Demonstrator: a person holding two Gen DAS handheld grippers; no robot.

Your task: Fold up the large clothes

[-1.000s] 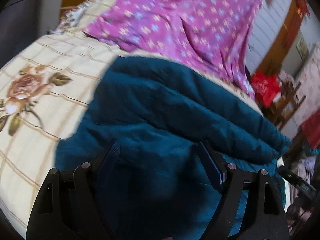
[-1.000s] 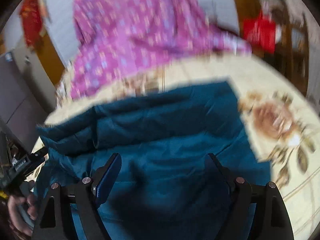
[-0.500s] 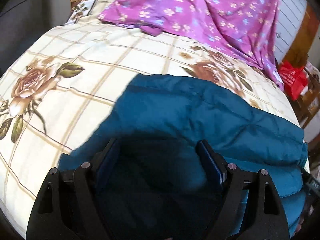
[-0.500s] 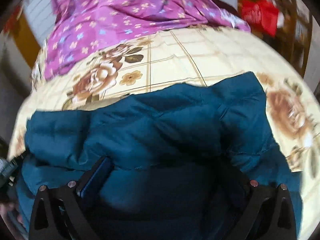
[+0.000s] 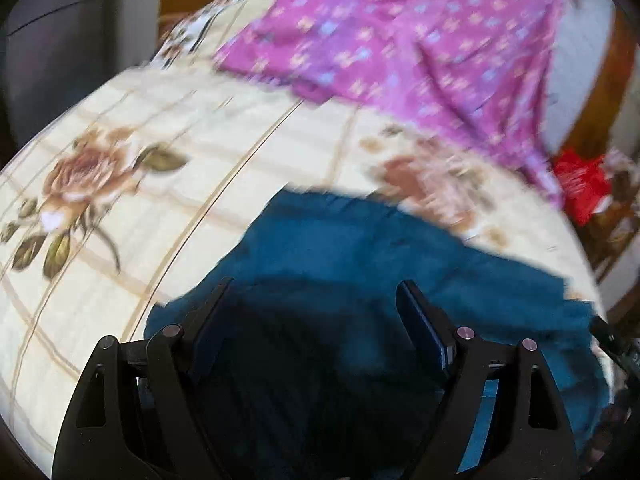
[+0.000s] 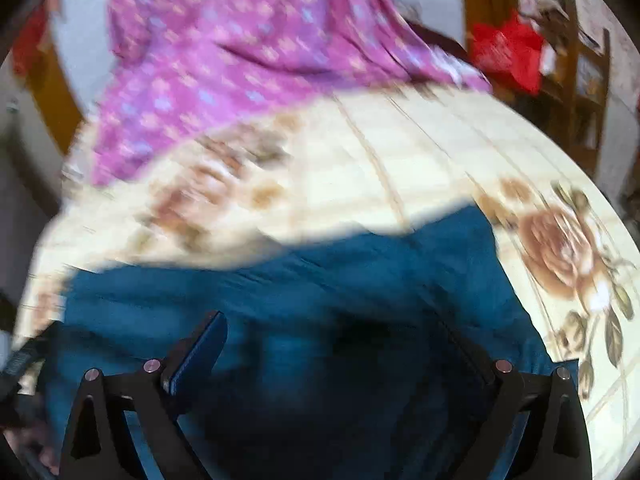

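A teal padded jacket [image 5: 360,256] lies folded on a cream bed sheet with rose prints [image 5: 120,152]. It also shows in the right wrist view [image 6: 320,280]. My left gripper [image 5: 314,292] is open and empty, its jaws spread wide just above the near left part of the jacket. My right gripper [image 6: 332,324] is open and empty over the near right part of the jacket. Both views are blurred by motion. The near edge of the jacket is in shadow under the grippers.
A purple flowered blanket [image 5: 420,40] lies bunched at the far end of the bed, also in the right wrist view [image 6: 240,40]. A red bag [image 6: 508,52] and wooden furniture [image 6: 580,92] stand beyond the bed's right side. The bed sheet [image 6: 400,160] lies between jacket and blanket.
Both grippers have pulled back toward the near edge of the bed. More bare sheet shows beyond the jacket than one second ago. Both stayed open.
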